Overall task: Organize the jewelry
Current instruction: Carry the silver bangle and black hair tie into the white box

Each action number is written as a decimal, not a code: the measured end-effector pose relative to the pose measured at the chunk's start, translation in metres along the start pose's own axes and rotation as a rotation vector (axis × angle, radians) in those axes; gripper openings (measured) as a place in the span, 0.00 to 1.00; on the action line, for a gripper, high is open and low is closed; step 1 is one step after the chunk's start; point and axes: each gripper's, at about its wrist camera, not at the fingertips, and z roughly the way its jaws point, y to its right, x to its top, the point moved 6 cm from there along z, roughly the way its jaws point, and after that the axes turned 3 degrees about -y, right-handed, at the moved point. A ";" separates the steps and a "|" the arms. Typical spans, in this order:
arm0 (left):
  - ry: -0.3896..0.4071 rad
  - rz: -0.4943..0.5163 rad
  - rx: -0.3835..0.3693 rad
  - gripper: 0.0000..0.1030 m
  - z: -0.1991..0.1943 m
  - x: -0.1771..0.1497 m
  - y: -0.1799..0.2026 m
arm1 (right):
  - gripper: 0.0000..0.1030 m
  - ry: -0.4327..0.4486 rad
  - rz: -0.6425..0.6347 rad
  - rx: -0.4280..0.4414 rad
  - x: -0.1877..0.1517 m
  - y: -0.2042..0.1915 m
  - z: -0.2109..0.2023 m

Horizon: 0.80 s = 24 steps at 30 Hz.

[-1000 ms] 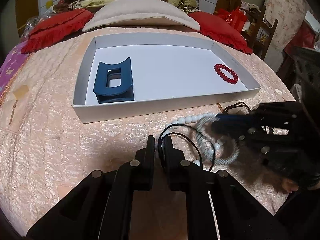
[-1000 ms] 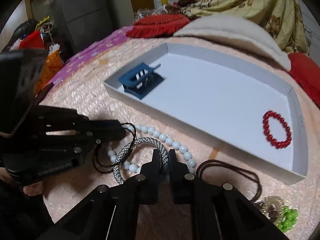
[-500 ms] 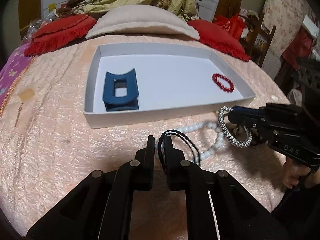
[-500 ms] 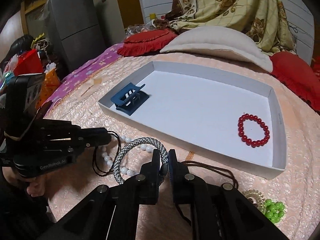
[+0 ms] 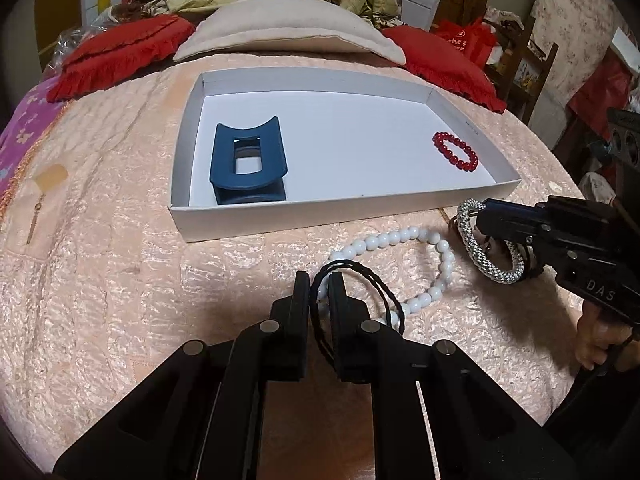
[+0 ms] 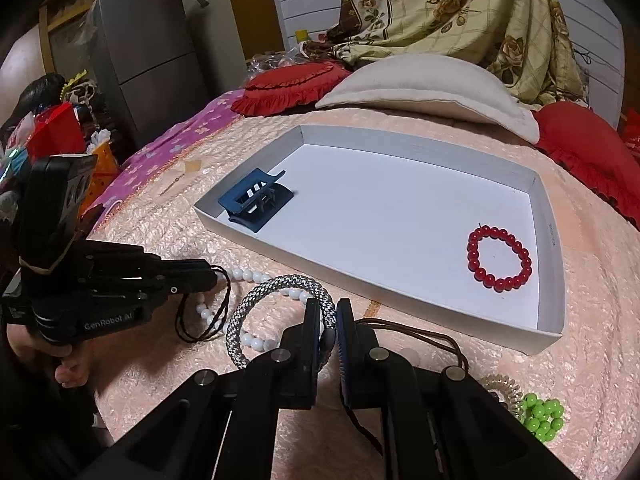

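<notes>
both grippers are carrying a piece toward the white tray (image 5: 304,220), so the step in hand looks like the transfer of two items at once. the left gripper (image 5: 319,286) is pinching a black twisted cord loop (image 5: 360,280), its fingers pressed close on the strand, and the loop is hanging just over the white bead necklace (image 5: 404,236) that is lying on the peach bedspread (image 5: 100,240) near the tray's front wall. the right gripper (image 6: 329,312) is clamping a silver braided bangle (image 6: 276,284), which is standing lifted off the cover beside the tray's near corner. inside the tray a blue hair claw (image 6: 256,200) is sitting at the left end and a red bead bracelet (image 6: 500,258) at the right, well apart. the next move probably calls for lifting each piece over the low wall and releasing it on a bare patch (the middle is free). both tools are pointing forward at the tray, held low and roughly level, the person's hand (image 5: 596,332) gripping the right handle. a brown cord (image 6: 420,332) and green beads (image 6: 542,416) are waiting on the bed.
</notes>
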 end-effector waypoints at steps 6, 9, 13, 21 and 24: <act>0.007 -0.005 0.001 0.08 -0.001 0.001 -0.001 | 0.07 -0.006 0.001 0.003 -0.001 -0.001 0.001; 0.002 0.001 -0.004 0.08 -0.001 0.000 0.001 | 0.07 -0.006 -0.001 0.004 -0.001 -0.001 0.001; 0.028 0.035 0.014 0.02 -0.007 0.001 0.006 | 0.07 -0.005 0.001 0.003 0.000 -0.001 0.001; 0.098 -0.030 0.009 0.02 -0.030 0.000 -0.008 | 0.07 0.008 0.007 0.004 0.001 0.000 -0.003; 0.117 -0.059 0.000 0.02 -0.034 0.002 -0.014 | 0.07 0.022 0.015 0.001 0.002 0.002 -0.007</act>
